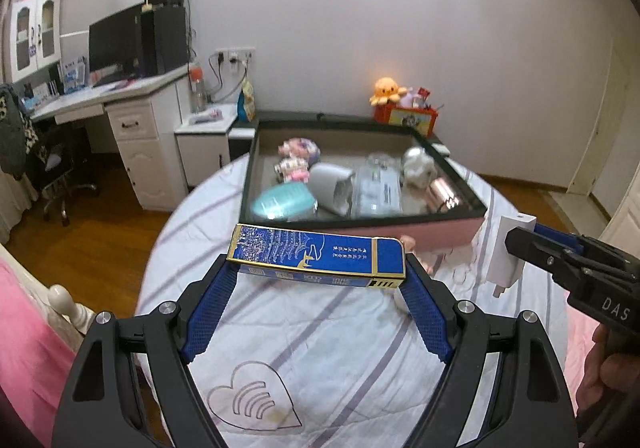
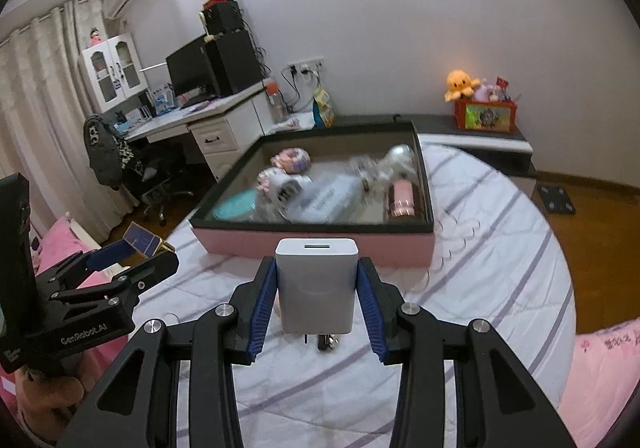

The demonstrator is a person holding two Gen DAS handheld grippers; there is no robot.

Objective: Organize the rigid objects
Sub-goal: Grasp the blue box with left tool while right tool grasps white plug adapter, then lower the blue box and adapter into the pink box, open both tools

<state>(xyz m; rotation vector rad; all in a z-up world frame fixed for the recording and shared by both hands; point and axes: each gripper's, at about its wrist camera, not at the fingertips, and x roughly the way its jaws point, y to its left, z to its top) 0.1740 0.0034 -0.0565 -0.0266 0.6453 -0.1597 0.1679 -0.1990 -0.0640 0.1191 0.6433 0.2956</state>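
My left tongs (image 1: 318,272) grip a blue box (image 1: 316,258) above the bed (image 1: 320,348); right tongs (image 2: 316,280) clamp a white charger (image 2: 316,284), whose prongs only the left view shows, before the tray (image 2: 312,240).

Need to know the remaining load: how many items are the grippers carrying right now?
2. A blue and gold box is clamped in the left gripper; a white charger is clamped in the right gripper, both short of the tray.
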